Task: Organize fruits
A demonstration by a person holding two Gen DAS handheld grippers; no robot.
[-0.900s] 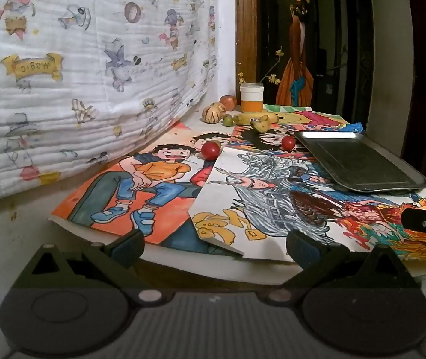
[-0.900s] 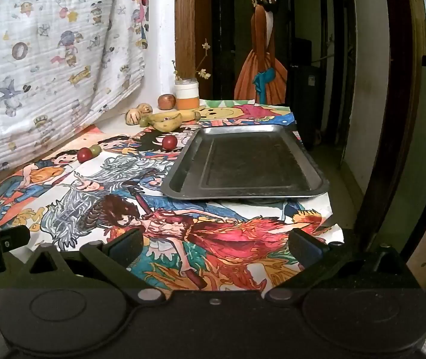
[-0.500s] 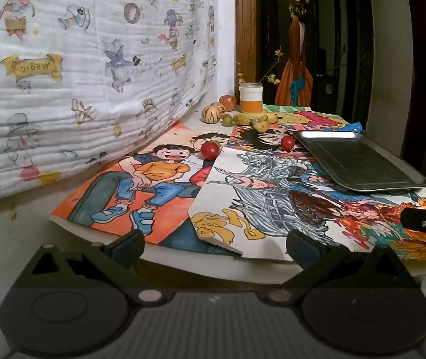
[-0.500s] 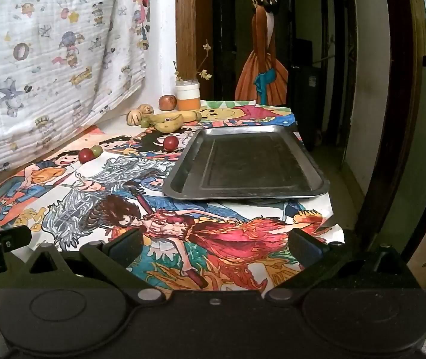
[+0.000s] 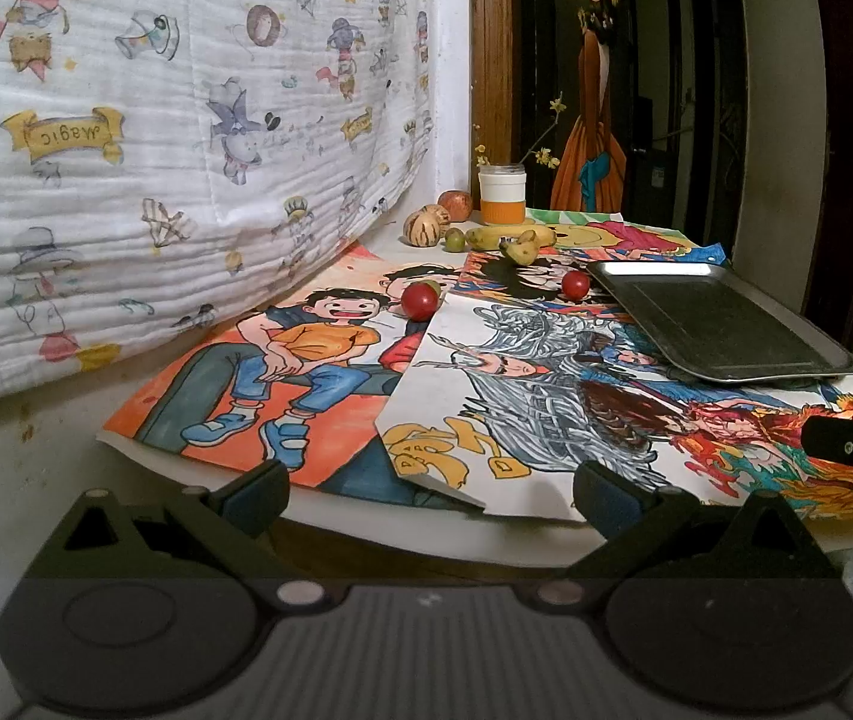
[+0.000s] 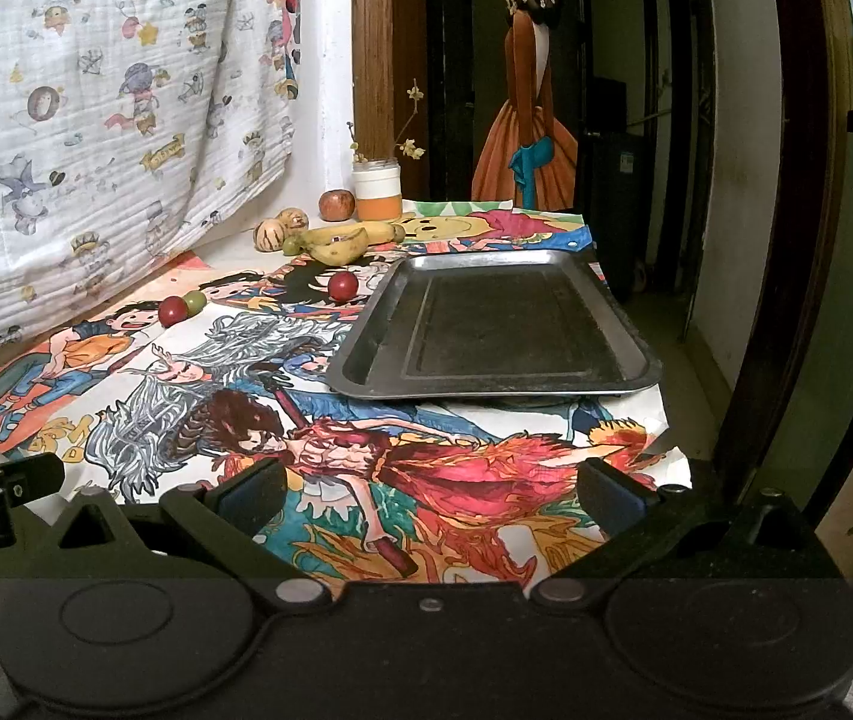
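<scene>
Both grippers are hanging back at the near edge of the table, fingers spread wide and holding nothing. In the left view, the left gripper (image 5: 429, 495) is sitting at the bottom of the frame, and the fruit is lying ahead of it toward the upper middle. The nearest piece, a red fruit (image 5: 419, 300), is resting just above frame centre, slightly left of the line between the fingers, with a second red fruit (image 5: 575, 285) further right, close beside the tray (image 5: 786, 354) but apart from it.

In the right view, the right gripper (image 6: 429, 495) is facing the tray (image 6: 636, 369) almost square on; the tray is lying with its long axis running away from the fingers, and nothing is in it. The fruit is off to the upper left of that frame, so the left gripper is probably the nearer to it.

Further back, the bananas (image 6: 336, 243) are lying crosswise, long axis left to right, with striped round fruits (image 6: 270, 234) and an apple (image 6: 336, 204) beside a cup (image 6: 375, 195). A small green fruit (image 6: 194, 301) is touching the red one. All look smooth, round and apt to roll.
</scene>
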